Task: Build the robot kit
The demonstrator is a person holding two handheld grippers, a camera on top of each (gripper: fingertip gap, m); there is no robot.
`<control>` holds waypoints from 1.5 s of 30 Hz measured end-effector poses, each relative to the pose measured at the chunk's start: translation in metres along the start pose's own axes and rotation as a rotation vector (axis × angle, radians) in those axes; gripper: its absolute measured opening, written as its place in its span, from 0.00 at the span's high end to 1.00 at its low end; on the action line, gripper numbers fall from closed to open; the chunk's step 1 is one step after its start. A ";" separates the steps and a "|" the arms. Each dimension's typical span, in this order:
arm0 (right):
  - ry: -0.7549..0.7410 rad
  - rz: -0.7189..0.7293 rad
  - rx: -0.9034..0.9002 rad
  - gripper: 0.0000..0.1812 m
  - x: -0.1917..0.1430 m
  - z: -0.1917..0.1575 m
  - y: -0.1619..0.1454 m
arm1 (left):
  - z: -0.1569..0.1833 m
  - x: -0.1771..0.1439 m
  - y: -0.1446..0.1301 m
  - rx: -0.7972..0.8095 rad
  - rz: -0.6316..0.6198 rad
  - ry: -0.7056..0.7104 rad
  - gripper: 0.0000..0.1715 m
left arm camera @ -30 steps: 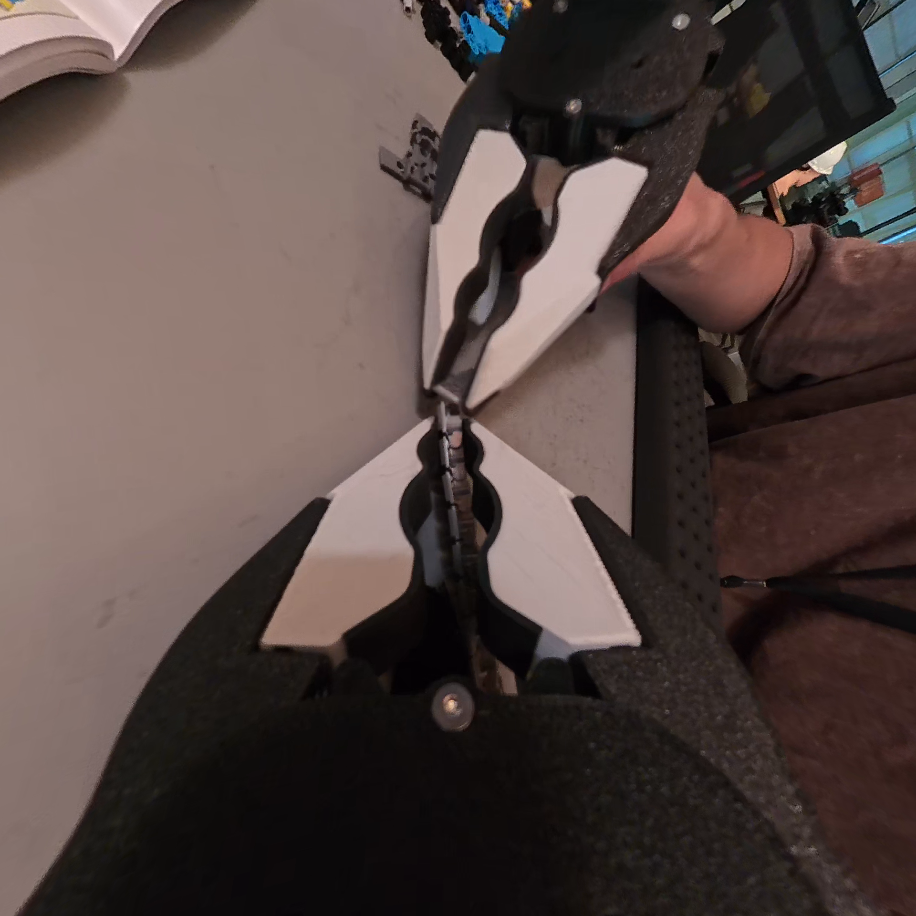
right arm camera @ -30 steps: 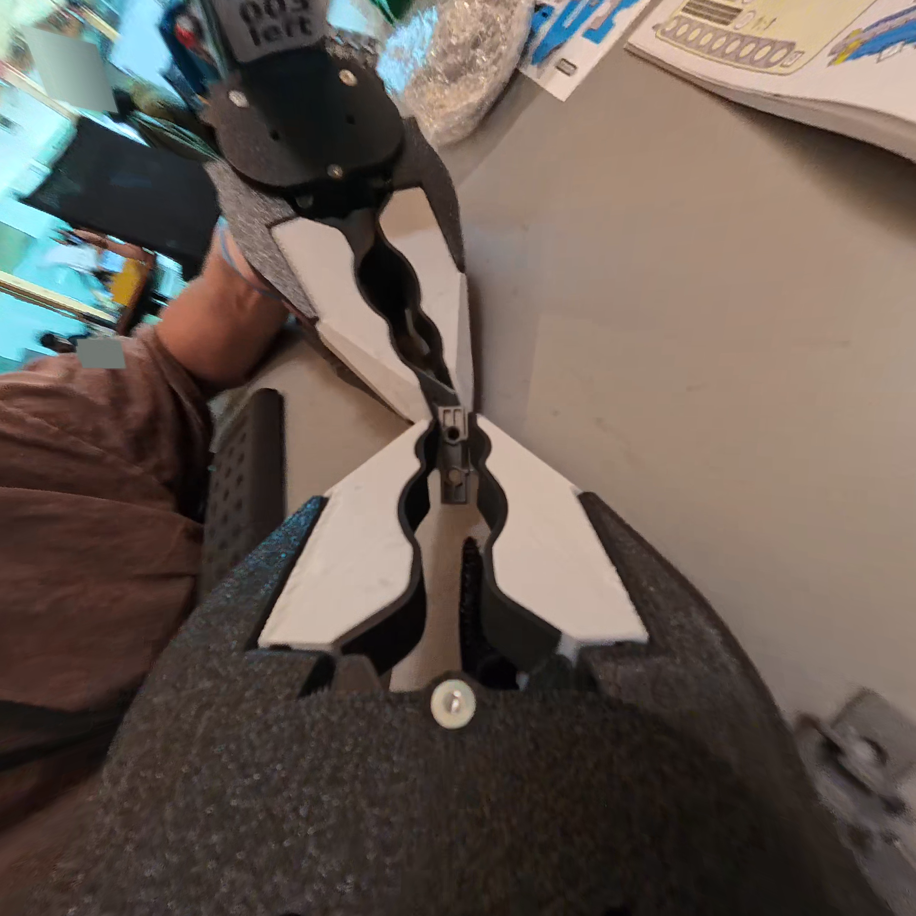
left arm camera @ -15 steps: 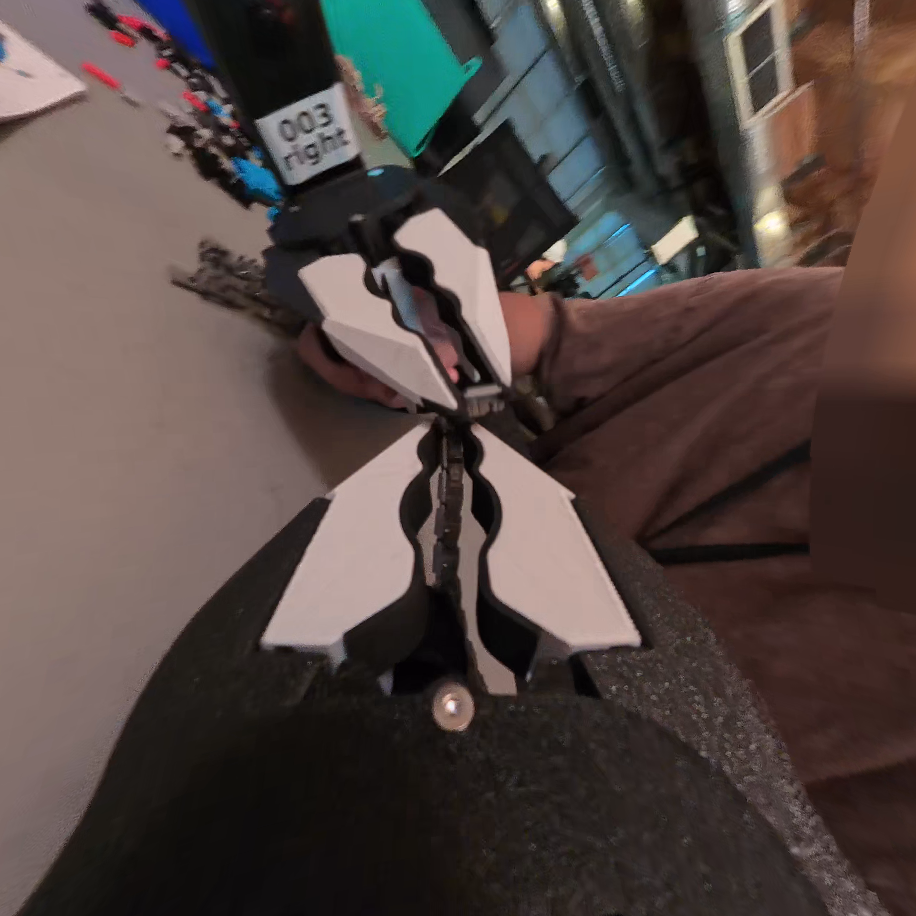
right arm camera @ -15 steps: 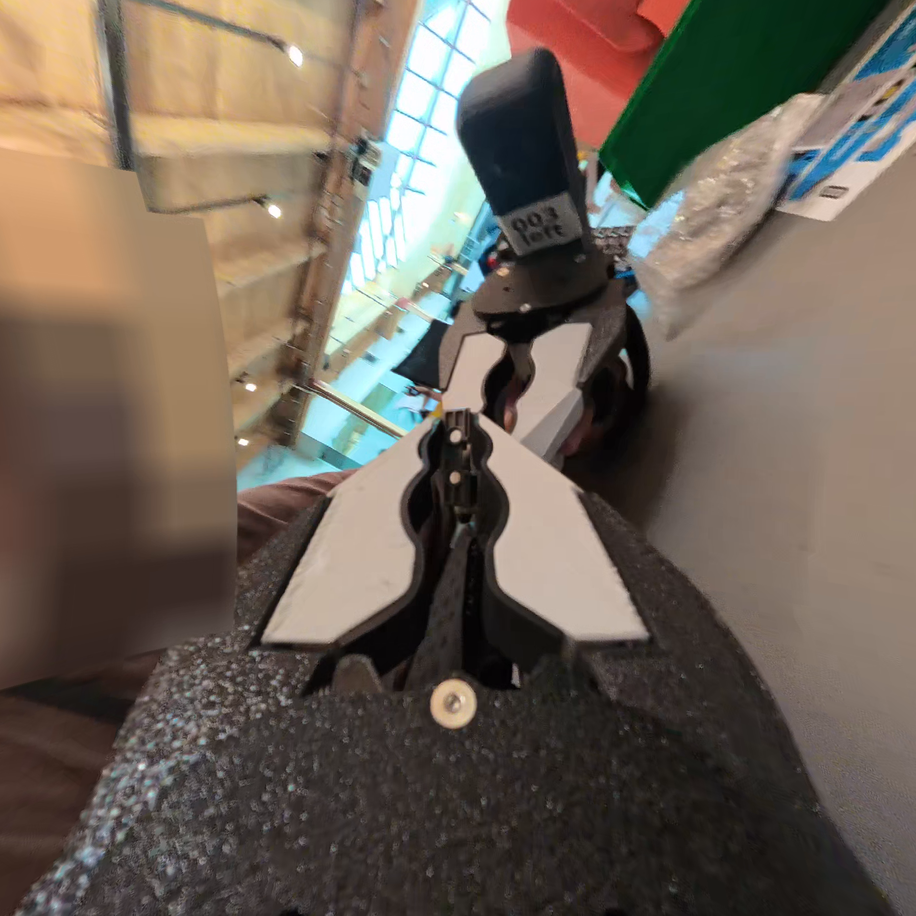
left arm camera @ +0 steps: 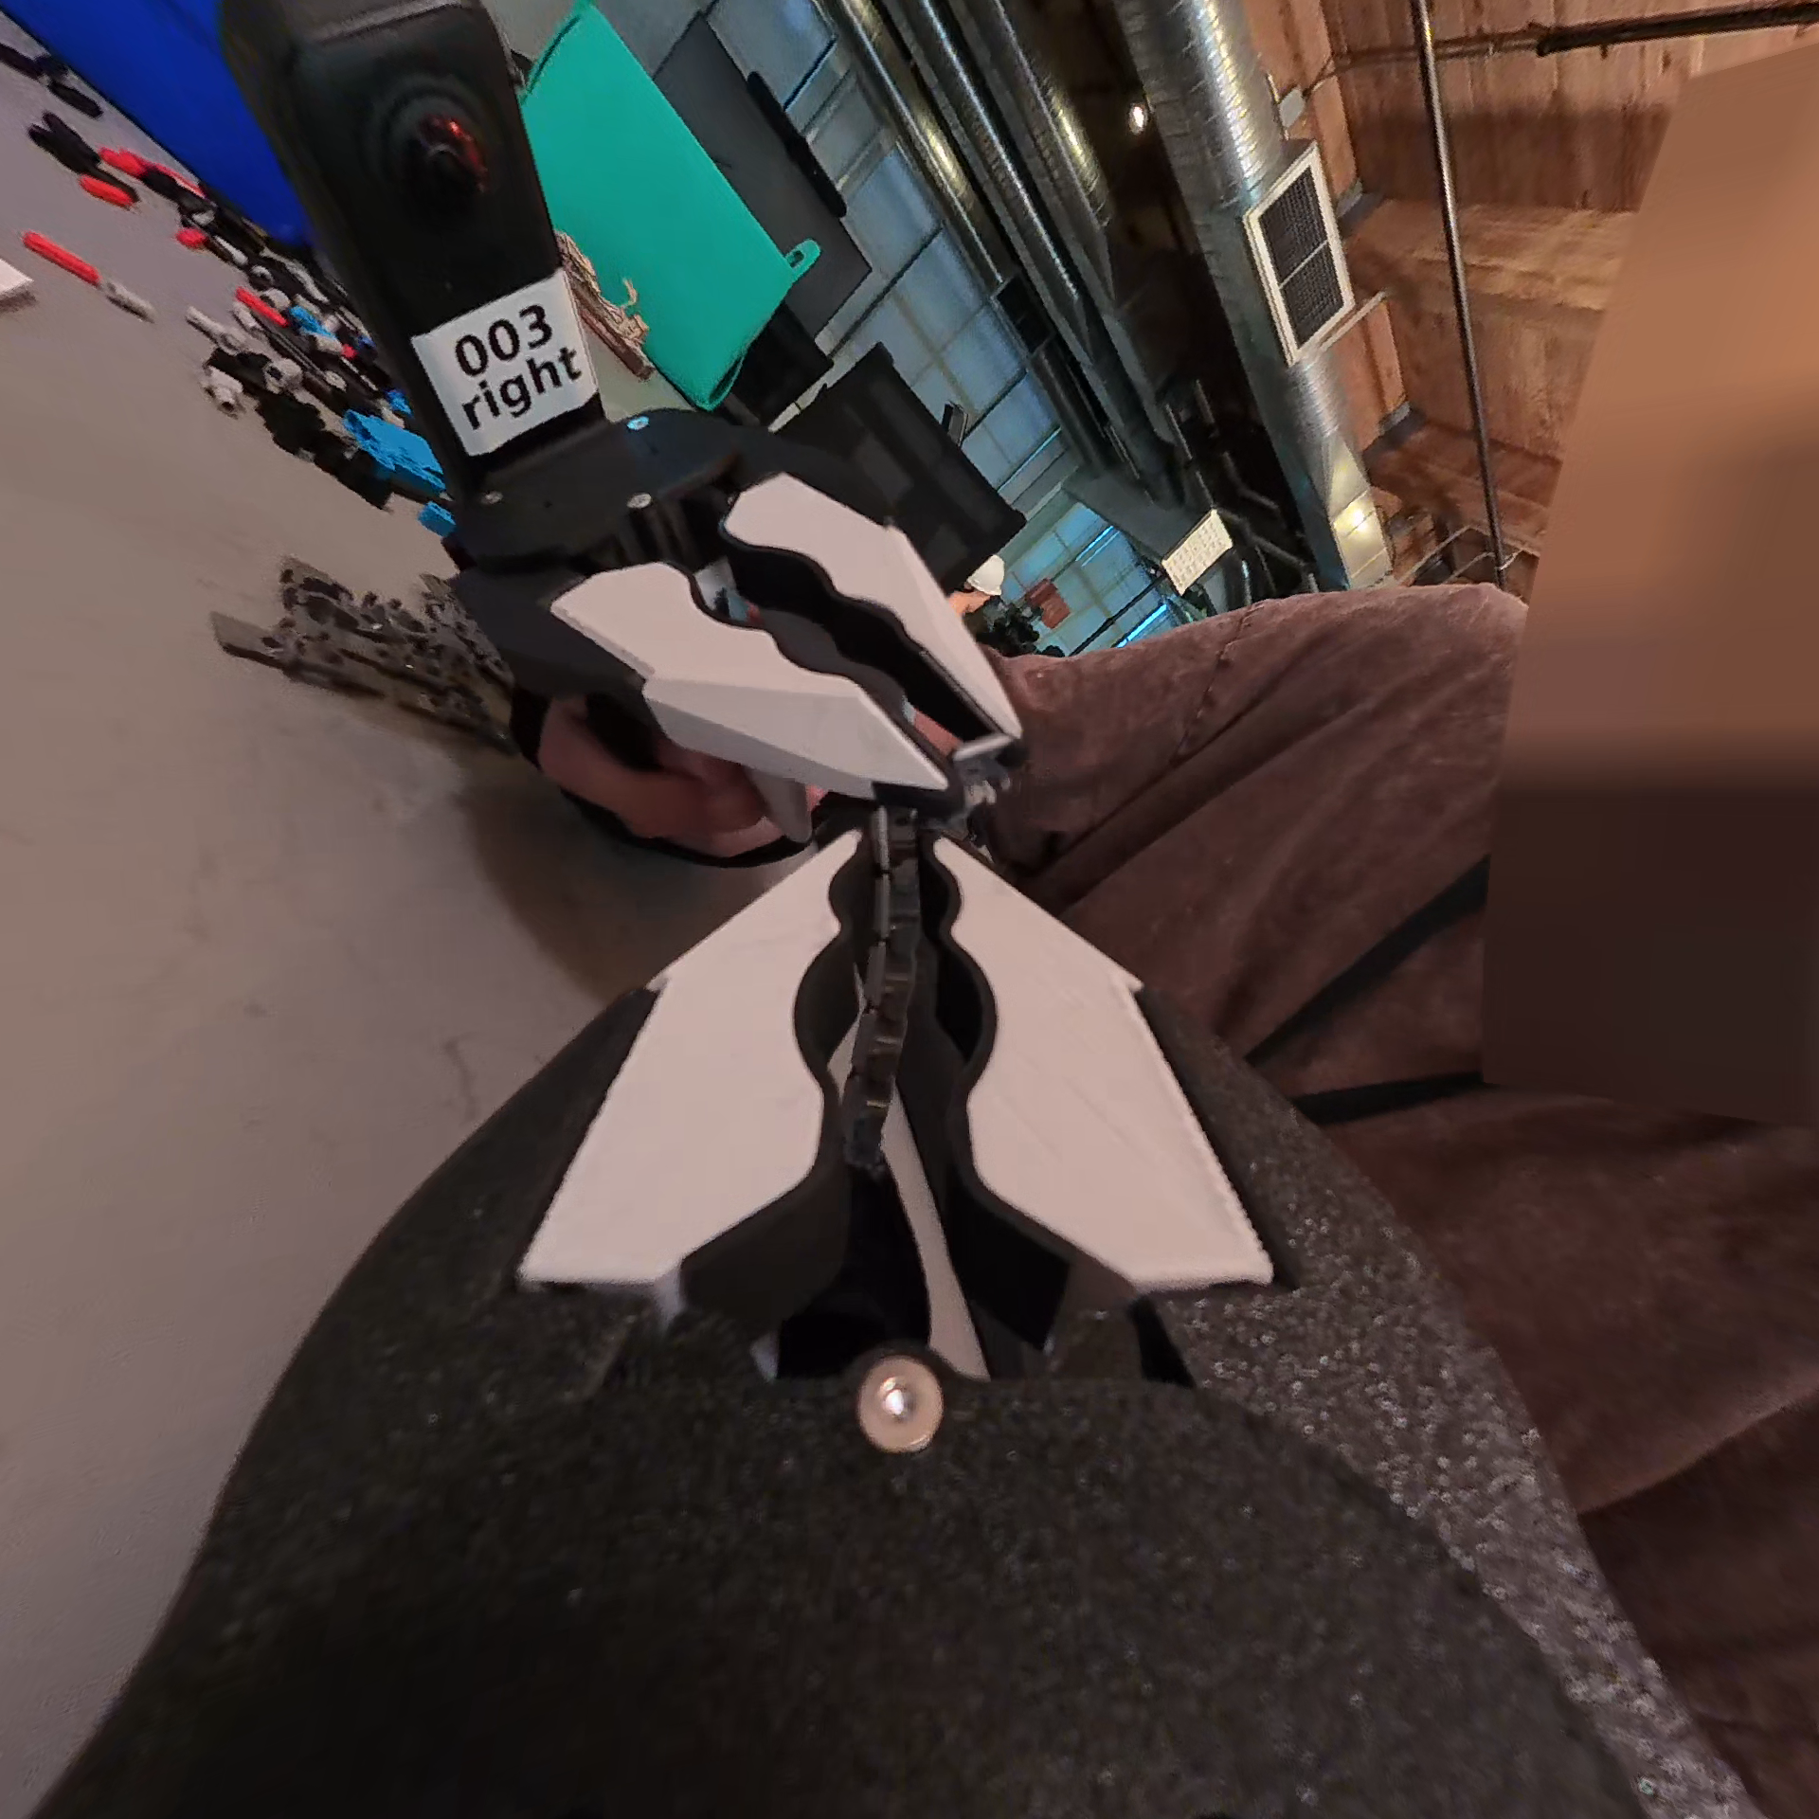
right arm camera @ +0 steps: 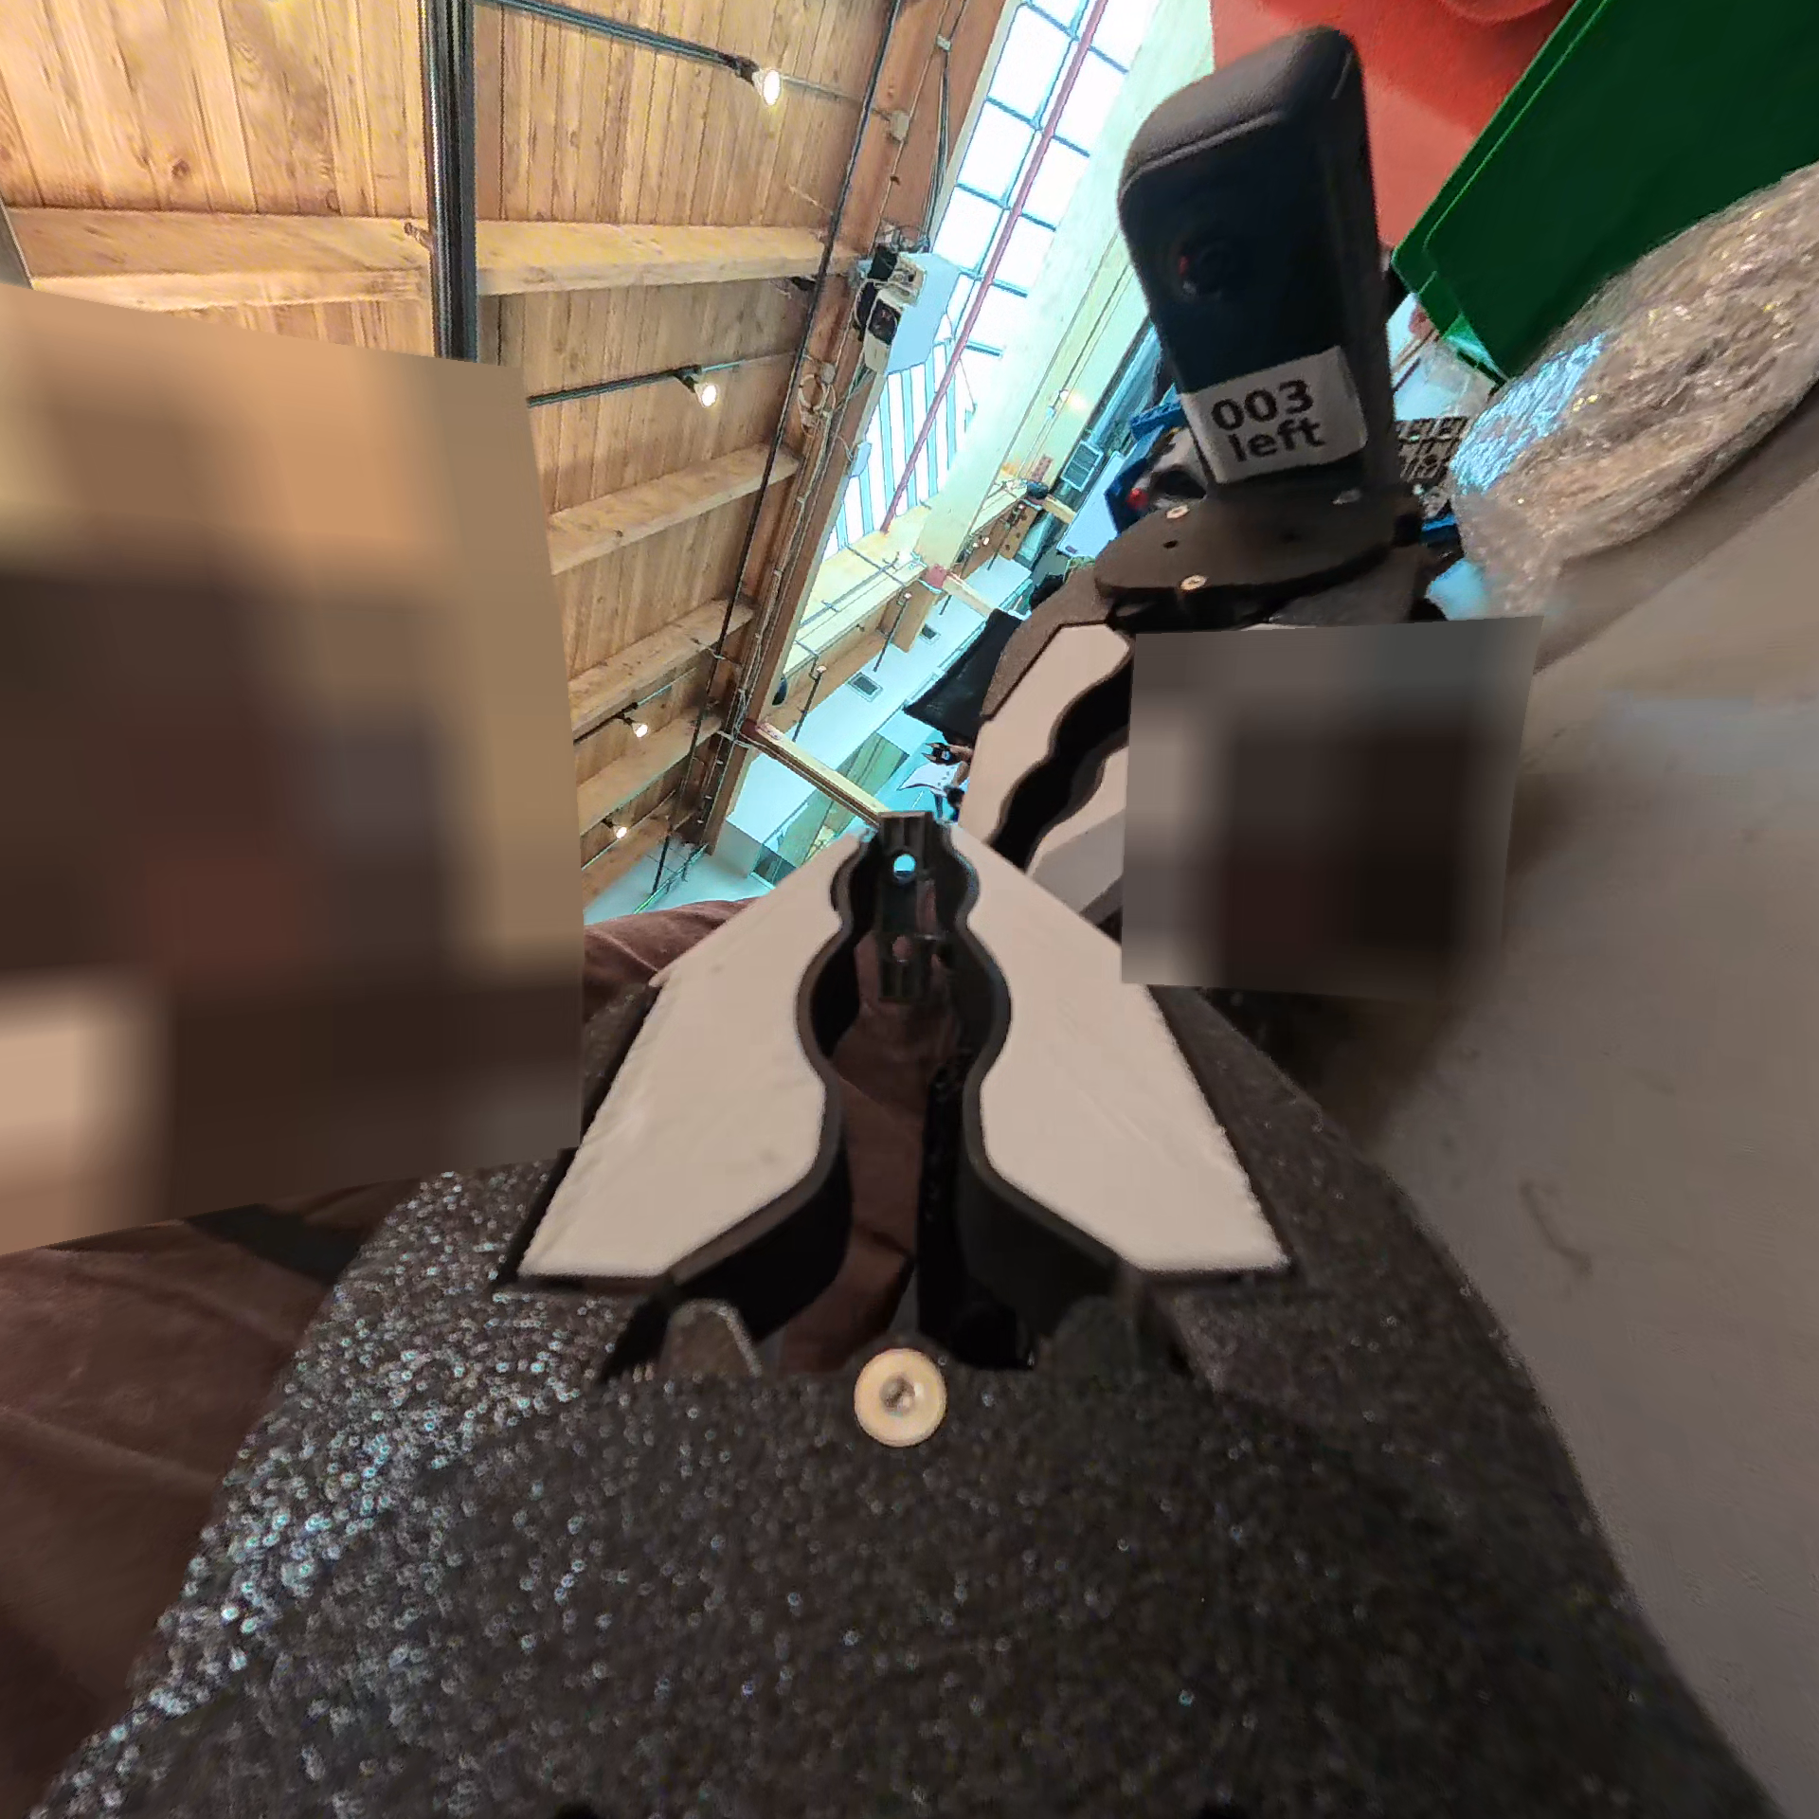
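Here, left claw [left arm camera: 901, 846] pinching black toothed strip [left arm camera: 886, 984], right claw [right arm camera: 910, 846] clamping small, seemingly grey connector [right arm camera: 904, 910].

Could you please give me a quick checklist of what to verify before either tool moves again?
1. Left tool shut on the black link strip: ok.
2. Right tool shut on the small dark connector piece: ok.
3. Strip's end meets the right tool's tips: ok; whether the pieces are joined: cannot tell.
4. Both tools held above the grey table: ok.
5. Loose parts pile away from both tools: ok.
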State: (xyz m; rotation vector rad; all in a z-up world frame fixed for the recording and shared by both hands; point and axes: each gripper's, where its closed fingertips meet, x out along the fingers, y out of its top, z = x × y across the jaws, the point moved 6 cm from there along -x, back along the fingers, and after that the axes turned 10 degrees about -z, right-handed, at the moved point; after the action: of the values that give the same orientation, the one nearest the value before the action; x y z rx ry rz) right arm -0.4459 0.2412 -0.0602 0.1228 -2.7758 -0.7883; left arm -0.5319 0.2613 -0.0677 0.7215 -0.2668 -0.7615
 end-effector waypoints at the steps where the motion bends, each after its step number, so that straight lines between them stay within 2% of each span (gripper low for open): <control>1: -0.009 -0.004 -0.001 0.94 -0.002 0.000 0.000 | 0.000 -0.001 0.000 -0.003 0.004 -0.001 0.96; 8: -0.118 -0.095 -0.049 0.93 -0.006 -0.001 -0.002 | -0.003 0.002 -0.003 -0.001 -0.031 0.028 0.96; 17: -0.224 -0.241 0.066 0.94 -0.019 0.003 -0.010 | -0.011 0.011 -0.011 -0.029 -0.113 0.106 0.96; 20: -0.267 -0.272 0.087 0.94 -0.022 0.007 -0.012 | -0.017 0.013 -0.014 -0.076 -0.137 0.144 0.96; 22: -0.294 -0.325 0.107 0.94 -0.025 0.009 -0.016 | -0.025 0.014 -0.017 -0.107 -0.162 0.229 0.96; 25: -0.400 -0.350 0.061 0.94 -0.029 0.014 -0.016 | -0.028 0.017 -0.021 -0.091 -0.209 0.293 0.96; 33: -0.423 -0.379 0.050 0.94 -0.027 0.022 -0.022 | -0.031 0.017 -0.023 -0.097 -0.224 0.332 0.96; 40: -0.445 -0.387 -0.025 0.94 -0.026 0.019 -0.020 | -0.029 0.014 -0.020 -0.099 -0.201 0.299 0.96; 45: -0.494 -0.457 -0.114 0.94 -0.023 0.020 -0.025 | -0.031 0.016 -0.026 -0.063 -0.264 0.345 0.96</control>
State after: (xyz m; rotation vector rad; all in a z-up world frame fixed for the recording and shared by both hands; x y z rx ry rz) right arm -0.4291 0.2331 -0.0951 0.6381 -3.1972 -1.2272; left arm -0.5202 0.2524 -0.1080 0.8236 0.1680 -0.8751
